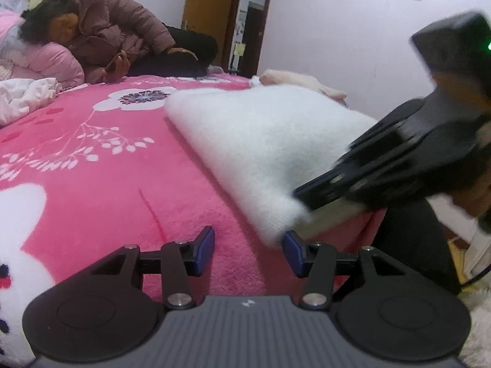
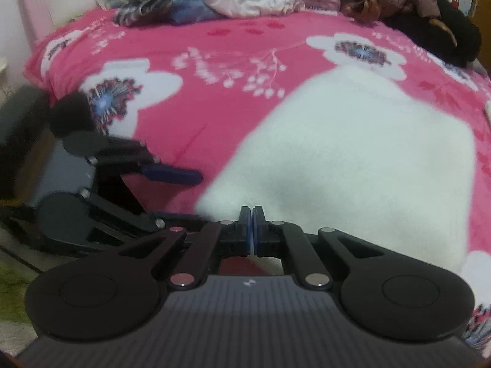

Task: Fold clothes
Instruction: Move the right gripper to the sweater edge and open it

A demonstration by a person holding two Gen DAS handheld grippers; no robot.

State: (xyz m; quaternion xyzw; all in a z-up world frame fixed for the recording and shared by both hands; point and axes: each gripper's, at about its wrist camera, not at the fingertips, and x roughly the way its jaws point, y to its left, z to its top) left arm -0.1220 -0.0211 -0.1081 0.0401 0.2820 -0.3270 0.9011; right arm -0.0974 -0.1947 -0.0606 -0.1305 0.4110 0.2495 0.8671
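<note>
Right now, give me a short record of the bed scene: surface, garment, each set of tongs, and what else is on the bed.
surface: pink floral blanket covering the bed
garment: white fluffy garment, folded, lying near the bed's near edge
left tongs: open, at the garment's near corner, gripping nothing
right tongs: shut at the garment's near edge; cloth between the pads cannot be confirmed
other: pile of clothes at the far end; person in a brown jacket lying on the bed

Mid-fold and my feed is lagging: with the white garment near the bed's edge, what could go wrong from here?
1. The white garment lies at the edge of the pink blanket; a pull could drag it off.
2. The left gripper is open, beside the corner, so only the shut right gripper may control it.
3. The grippers are close and could collide.
</note>
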